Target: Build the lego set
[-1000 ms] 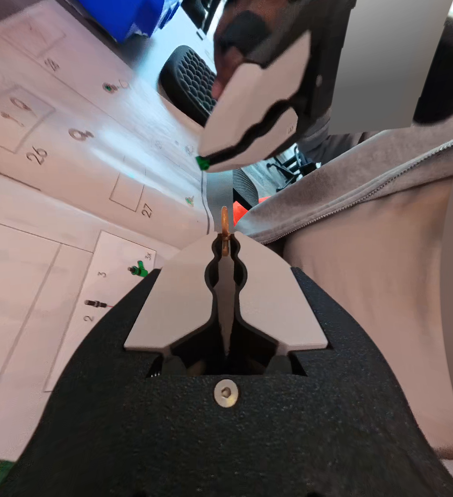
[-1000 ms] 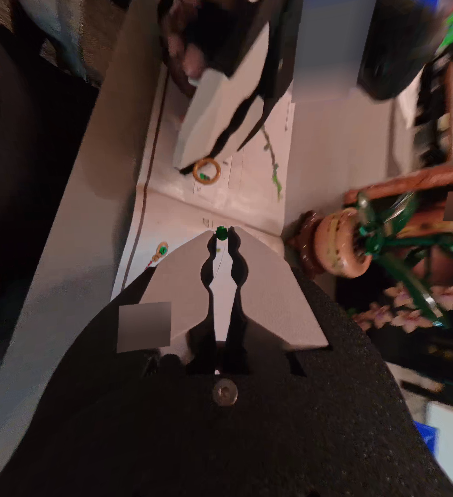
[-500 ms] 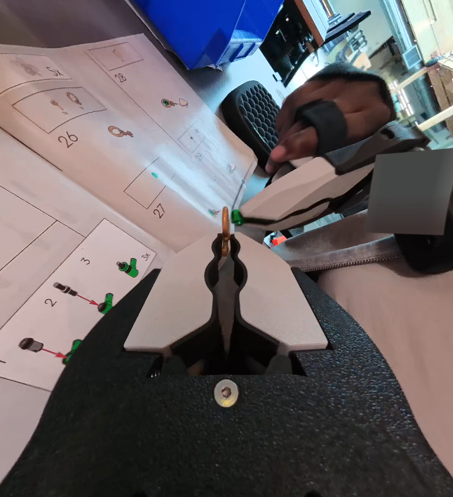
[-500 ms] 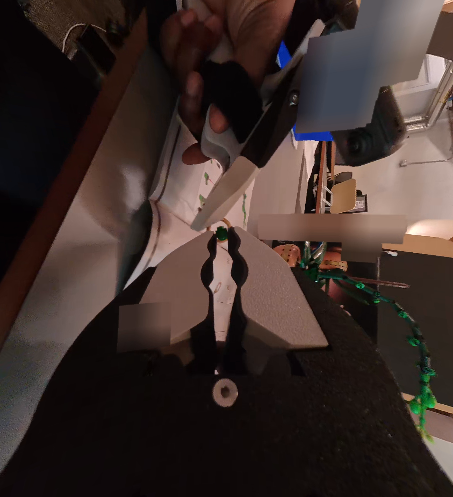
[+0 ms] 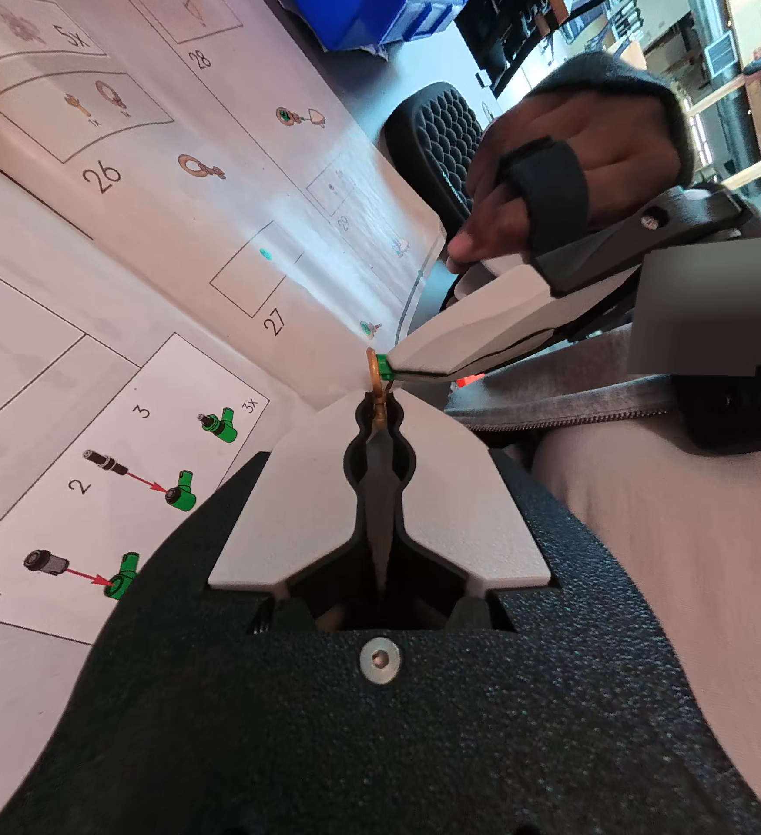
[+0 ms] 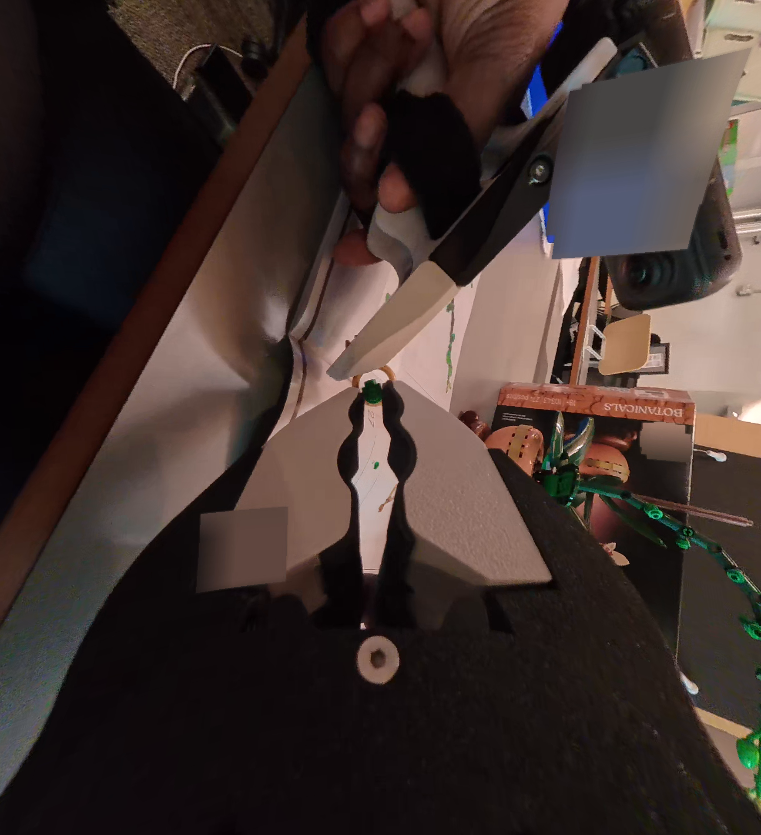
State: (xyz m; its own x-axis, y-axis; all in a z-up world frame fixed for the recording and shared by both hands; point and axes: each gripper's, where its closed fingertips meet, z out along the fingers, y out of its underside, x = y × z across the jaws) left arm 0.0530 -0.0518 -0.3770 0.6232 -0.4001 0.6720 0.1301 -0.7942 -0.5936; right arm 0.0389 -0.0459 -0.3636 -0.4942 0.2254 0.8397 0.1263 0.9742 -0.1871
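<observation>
Left wrist view: left gripper [image 5: 379,397] pinches tan ring [image 5: 373,367]; right gripper [image 5: 392,365] clamps green stud [image 5: 383,365], touching ring.

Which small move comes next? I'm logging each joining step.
Probably press the stud straight into the ring. The right claw grips the green stud, the left claw grips the tan ring's stem, and the stud already meets the ring's opening, apparently not yet seated.

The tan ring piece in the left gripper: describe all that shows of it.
The tan ring piece is small, glossy plastic: a thin open ring on a short knobbed stem. The left gripper is shut on the stem, so the ring stands edge-on past the tips. The green piece in the right gripper sits at its opening.
</observation>
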